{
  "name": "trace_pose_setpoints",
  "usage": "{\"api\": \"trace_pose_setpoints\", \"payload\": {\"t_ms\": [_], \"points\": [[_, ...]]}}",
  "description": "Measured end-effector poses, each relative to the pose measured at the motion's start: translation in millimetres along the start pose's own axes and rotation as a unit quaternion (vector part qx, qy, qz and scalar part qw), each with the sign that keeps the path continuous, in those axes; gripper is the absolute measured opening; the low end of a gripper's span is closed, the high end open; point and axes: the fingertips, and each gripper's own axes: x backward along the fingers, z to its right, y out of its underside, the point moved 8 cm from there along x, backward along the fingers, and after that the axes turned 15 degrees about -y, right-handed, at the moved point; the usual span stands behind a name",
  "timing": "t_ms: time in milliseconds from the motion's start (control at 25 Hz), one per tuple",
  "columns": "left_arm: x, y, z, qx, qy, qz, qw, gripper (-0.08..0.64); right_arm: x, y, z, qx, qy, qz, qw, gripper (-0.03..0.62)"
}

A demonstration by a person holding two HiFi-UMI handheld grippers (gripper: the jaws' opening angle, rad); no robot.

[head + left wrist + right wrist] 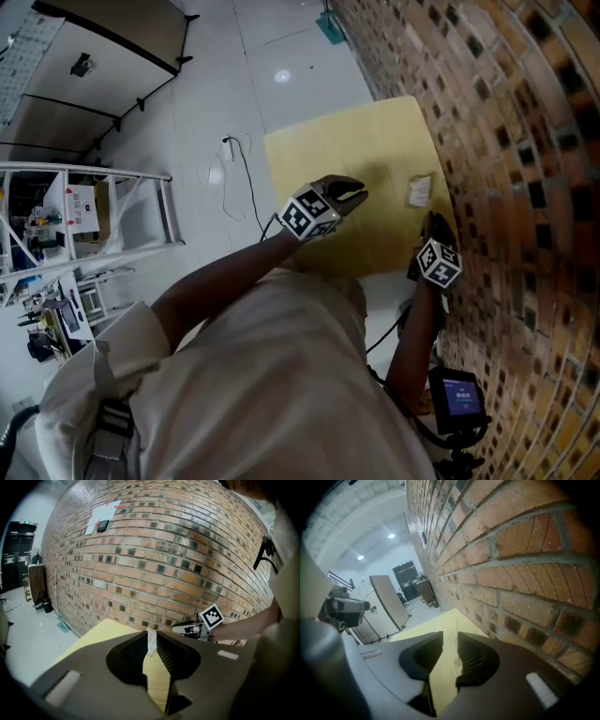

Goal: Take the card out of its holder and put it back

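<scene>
**A:** Card [151,642] first: where is it?

**B:** It is out of its sleeve, pinched between the jaws of the left gripper [152,638]. They are closed on it, and its far end pokes out past the jaw tips. I judge that the free end is left clear so it can be fed back in.

**A:** Over what?

**B:** Over the yellow surface [309,150], left of the holder [419,190]. The holder lies flat toward the far right of the surface, close to the brick wall [525,141]. I take that small pale thing for the holder, but it is too small to tell whether it is empty.

**A:** And the right gripper [433,228]?

**B:** It sits just on the near side of the holder, beside the wall. Its jaws stand apart with nothing between them, and only yellow surface shows through the gap. My guess is that it waits there to steady the holder while the card goes back in.
</scene>
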Motion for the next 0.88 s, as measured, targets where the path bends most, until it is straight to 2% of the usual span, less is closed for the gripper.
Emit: {"api": "trace_pose_setpoints", "payload": {"t_ms": [240, 880], "points": [[-5, 3, 0, 0.014, -0.005, -0.008, 0.9999, 0.083, -24, 9, 13, -0.007, -0.013, -0.025, 1.0, 0.097], [2, 13, -15, 0.025, -0.03, -0.022, 0.999, 0.083, -68, 42, 37, -0.028, -0.009, -0.08, 0.996, 0.095]]}}
